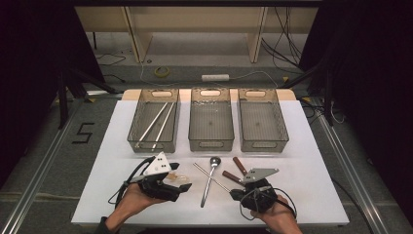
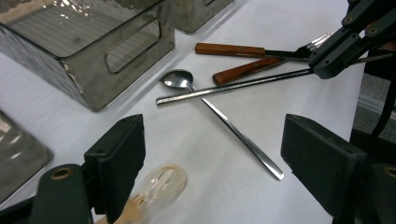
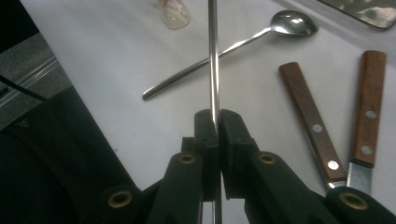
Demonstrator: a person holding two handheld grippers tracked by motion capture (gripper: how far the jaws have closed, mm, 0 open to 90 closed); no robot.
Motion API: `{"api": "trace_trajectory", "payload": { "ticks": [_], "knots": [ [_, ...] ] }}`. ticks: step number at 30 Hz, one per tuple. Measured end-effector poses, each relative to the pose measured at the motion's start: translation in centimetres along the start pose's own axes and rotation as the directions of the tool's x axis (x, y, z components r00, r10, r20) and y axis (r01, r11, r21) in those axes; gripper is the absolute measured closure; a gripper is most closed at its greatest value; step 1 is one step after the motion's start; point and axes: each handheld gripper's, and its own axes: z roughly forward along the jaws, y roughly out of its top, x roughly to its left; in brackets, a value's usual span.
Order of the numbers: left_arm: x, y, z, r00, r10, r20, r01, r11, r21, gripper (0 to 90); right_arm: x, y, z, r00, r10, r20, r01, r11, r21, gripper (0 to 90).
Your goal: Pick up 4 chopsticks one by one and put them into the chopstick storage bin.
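Black jaws of the right gripper [image 3: 215,122] are clenching a metal chopstick [image 3: 213,56] low over the counter [image 1: 302,146]; the left gripper [image 2: 215,158] is hanging released. Next likely: carrying it to the left bin [image 1: 141,139] holding two chopsticks, clearing the spoon [image 3: 261,35] beneath.

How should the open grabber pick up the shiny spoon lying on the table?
Probably by the thin handle of the spoon, on the bare stretch near its tail end, with the left gripper coming straight down from above, one jaw on each side. The handle lies flat and narrow there. Nearer the bowl, the metal rod held in the right gripper crosses over it and would get in the way.
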Motion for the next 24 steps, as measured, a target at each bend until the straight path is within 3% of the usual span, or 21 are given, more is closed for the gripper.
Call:
{"api": "trace_trajectory", "payload": {
  "ticks": [2,7,9,11,15,18,24],
  "knots": [
    [-0.4,0.3,0.4,0.9991,0.042,0.004,-0.042,0.9989,0.022,21.7,0.5,0.2,0.3,0.9997,-0.022,-0.015,0.022,0.9997,0.008,87.1],
    [-0.9,0.5,1.0,0.9972,0.069,0.029,-0.071,0.9963,0.05,21.9,1.2,0.4,0.7,0.9979,-0.052,-0.039,0.053,0.9984,0.019,87.1],
    [-1.2,0.6,1.4,0.9935,0.101,0.051,-0.106,0.9904,0.089,22.2,1.6,0.5,0.9,0.9958,-0.073,-0.055,0.075,0.997,0.021,87.1],
    [-1.3,0.5,1.6,0.993,0.104,0.056,-0.11,0.9892,0.097,22.5,1.9,0.7,1.0,0.9943,-0.084,-0.065,0.086,0.996,0.024,87.1],
    [-1.6,0.5,2.3,0.9857,0.144,0.087,-0.156,0.9758,0.153,24.0,2.4,0.9,1.1,0.9901,-0.113,-0.084,0.115,0.9931,0.024,87.0],
    [-1.7,0.4,2.5,0.9835,0.153,0.097,-0.168,0.9701,0.175,25.4,2.6,1.0,1.2,0.9878,-0.123,-0.095,0.126,0.9916,0.027,87.0],
    [-2.2,0.3,3.2,0.9693,0.212,0.125,-0.237,0.9393,0.248,31.4,3.3,1.2,1.3,0.9785,-0.163,-0.126,0.168,0.9855,0.025,87.0]
  ]
}}
